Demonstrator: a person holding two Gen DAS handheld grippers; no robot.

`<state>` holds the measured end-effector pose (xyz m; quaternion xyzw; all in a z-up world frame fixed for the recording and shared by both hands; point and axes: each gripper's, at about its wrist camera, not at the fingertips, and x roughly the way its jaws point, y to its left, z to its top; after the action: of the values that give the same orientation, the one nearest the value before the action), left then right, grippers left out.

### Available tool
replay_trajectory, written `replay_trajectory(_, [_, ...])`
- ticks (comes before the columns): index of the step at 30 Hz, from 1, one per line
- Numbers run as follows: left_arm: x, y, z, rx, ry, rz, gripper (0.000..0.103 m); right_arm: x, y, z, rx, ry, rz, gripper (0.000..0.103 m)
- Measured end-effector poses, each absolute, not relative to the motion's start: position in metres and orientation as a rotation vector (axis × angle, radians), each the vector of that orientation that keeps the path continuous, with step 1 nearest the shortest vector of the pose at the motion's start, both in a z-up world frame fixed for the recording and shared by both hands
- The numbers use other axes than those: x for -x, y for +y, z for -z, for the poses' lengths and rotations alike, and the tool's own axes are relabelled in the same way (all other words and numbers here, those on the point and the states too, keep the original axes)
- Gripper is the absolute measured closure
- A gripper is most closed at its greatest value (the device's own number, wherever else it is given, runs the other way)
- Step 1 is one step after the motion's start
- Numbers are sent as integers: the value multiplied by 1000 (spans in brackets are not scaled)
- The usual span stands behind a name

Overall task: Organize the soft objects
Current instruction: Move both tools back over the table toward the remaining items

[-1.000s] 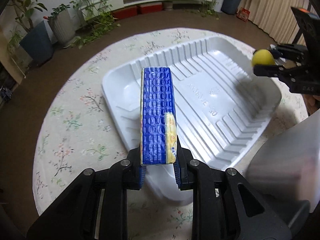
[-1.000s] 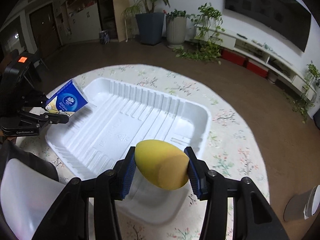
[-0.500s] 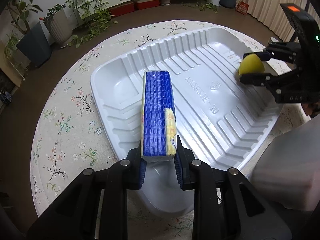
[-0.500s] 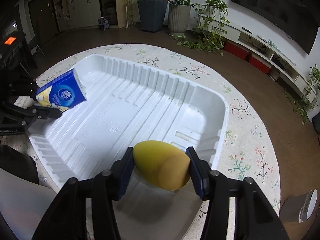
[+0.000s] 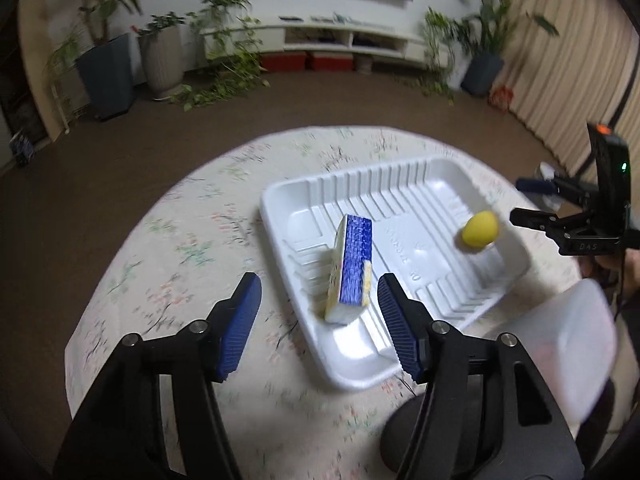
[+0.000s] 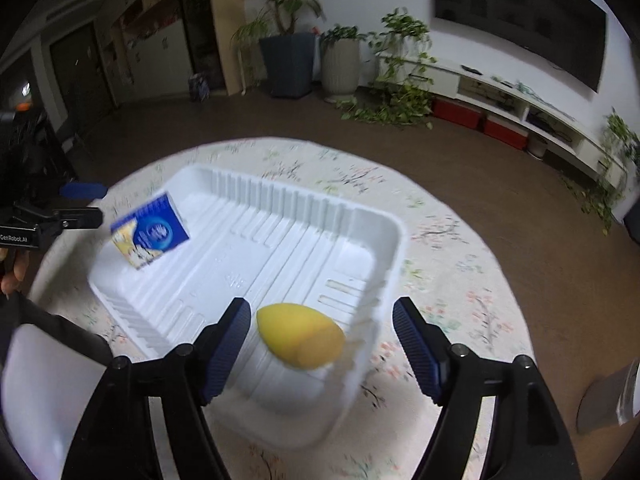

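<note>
Both soft things are being let go into the white ribbed plastic tray (image 5: 436, 184) on the round flowery tablecloth (image 5: 168, 248).

The left gripper (image 5: 318, 312) is opening its jaws. The blue and yellow tissue pack (image 5: 352, 268) stands on its thin edge near the tray's left end. It touches neither pad, and its long side points away from the gripper.

The right gripper (image 6: 320, 344) is opening too. The yellow egg-shaped sponge (image 6: 300, 336) lies loose by the tray's right end, pointed end to the left.

Next, I think both grippers should lift away and look for more soft things.

White ribbed tray (image 5: 400, 184); blue-and-yellow tissue pack (image 5: 354, 268); yellow sponge (image 6: 300, 336); floral-patterned cream desk (image 5: 192, 248).
</note>
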<state>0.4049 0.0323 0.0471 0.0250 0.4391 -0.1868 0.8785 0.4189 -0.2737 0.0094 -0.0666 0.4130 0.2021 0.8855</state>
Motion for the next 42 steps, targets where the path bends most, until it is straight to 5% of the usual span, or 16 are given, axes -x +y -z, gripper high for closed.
replay_trajectory(9, [-290,91,-82,143,772,347,34,-343,-340,-60,-12,752,-348,20])
replay_trajectory(12, [-241,102,-73,196,714,325,28,-294,-355,-68,-71,709,-351,4])
replay_trajectory(17, [-174,108,-34,368,754,379,22,-203,-349,-56,-136,694,-411,0])
replay_trajectory(19, [-149,106,-15,452,770,404,0,-169,-341,-44,-160,705,-426,0])
replay_trajectory(32, [-55,84,26,590,820,367,0,-36,-277,4,-399,577,-554,0])
replay_trajectory(42, [-54,50,29,301,831,224,0,-28,-217,-23,-107,551,-436,0])
